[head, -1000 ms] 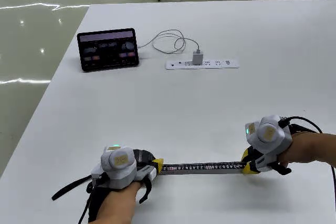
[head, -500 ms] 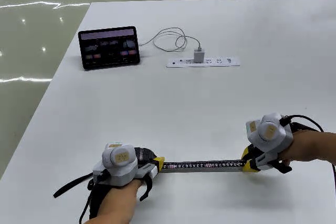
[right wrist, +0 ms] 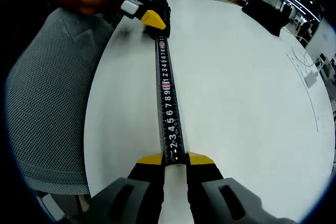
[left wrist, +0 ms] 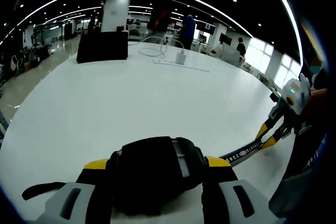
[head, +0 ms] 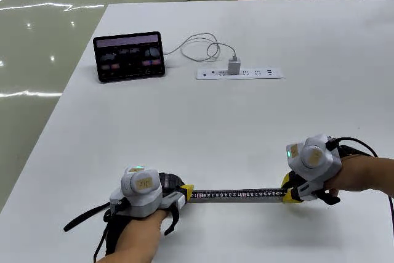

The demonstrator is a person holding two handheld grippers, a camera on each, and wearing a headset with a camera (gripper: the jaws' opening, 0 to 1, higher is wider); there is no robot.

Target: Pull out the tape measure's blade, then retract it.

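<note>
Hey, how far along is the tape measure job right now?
Pulling out looks done: the blade lies stretched over the table between the grippers. In hand: the left gripper clamps the black case, the right gripper pinches the blade's tip. Left: letting the blade retract into the case.

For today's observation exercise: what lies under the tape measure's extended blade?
Bare white table shows under the blade, nothing else. The right gripper hides its tip; the left gripper holds the case.

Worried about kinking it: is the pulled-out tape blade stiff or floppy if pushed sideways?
The blade runs straight from left gripper to right gripper, so probably springy-stiff lengthwise. Thin and narrow, it would likely buckle under a sideways push.
</note>
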